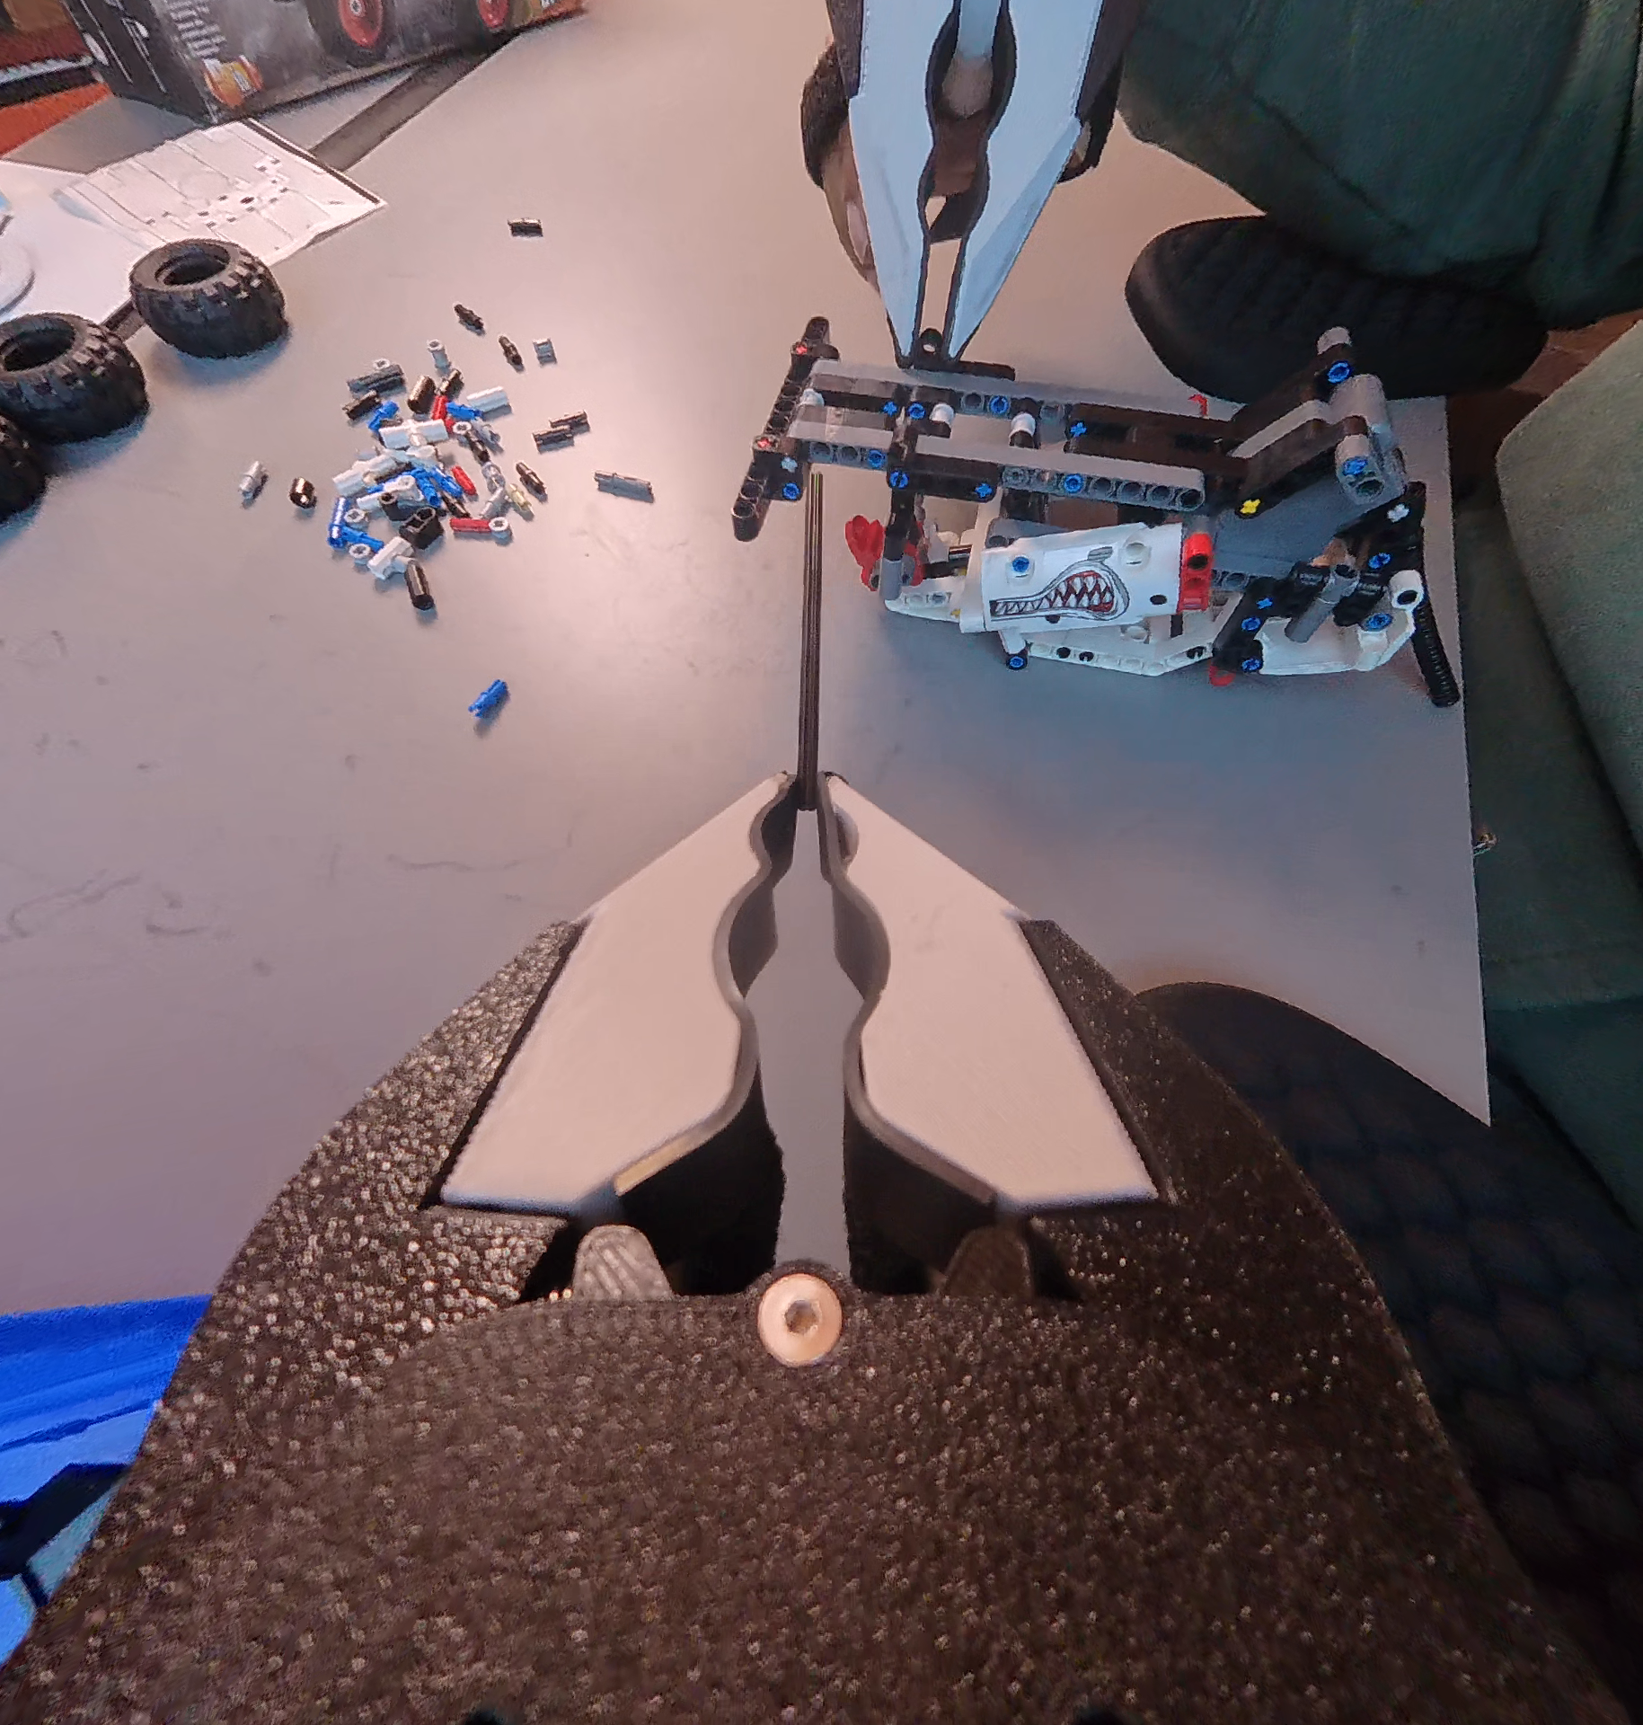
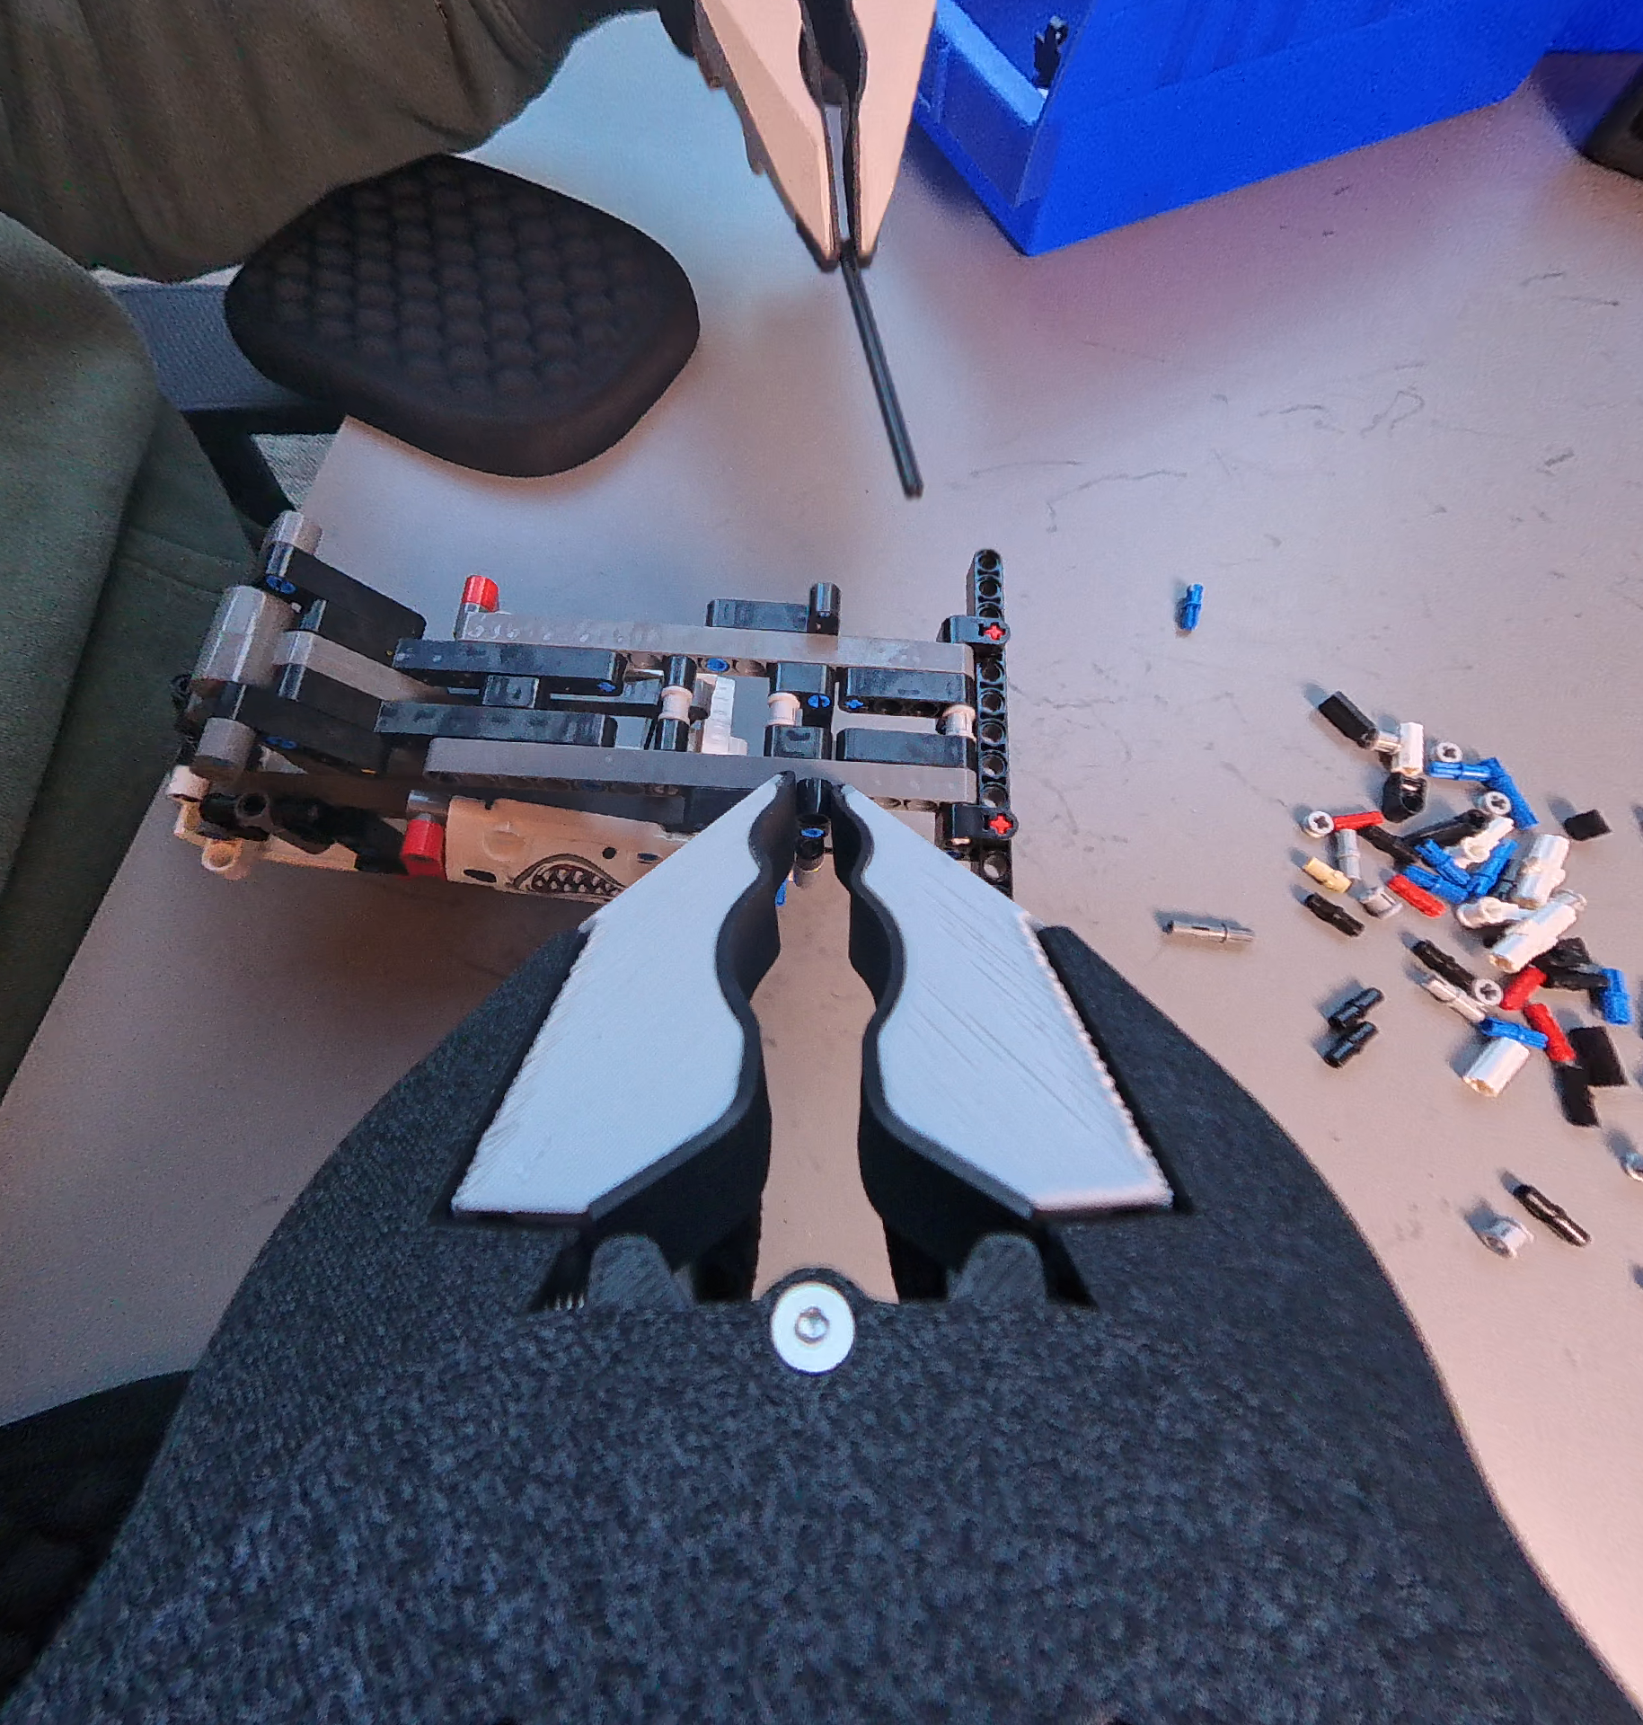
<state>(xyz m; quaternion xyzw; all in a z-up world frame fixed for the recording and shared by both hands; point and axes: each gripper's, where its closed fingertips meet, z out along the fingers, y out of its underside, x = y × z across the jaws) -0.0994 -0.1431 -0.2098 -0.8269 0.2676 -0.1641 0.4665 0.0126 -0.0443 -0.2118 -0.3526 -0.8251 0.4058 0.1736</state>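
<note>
While the left hand-held gripper (image 1: 806,793) clamps a thin black axle (image 1: 810,635) over bare table (image 1: 332,887), the right hand-held gripper (image 2: 810,793) pinches the model's (image 2: 593,719) black connector (image 2: 808,801).

Left black-and-grey two-finger gripper (image 1: 806,793) pinches a thin black rod (image 1: 810,644); right matching gripper (image 2: 810,793) nips a small black peg (image 2: 808,801).

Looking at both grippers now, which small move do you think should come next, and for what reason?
Probably the left gripper should carry its thin black axle forward toward the end holes of the brick model. The axle's tip hangs over the table, short of the black holed beam, while the right gripper is shut on a small black piece at the model's near edge, apparently steadying it.
</note>
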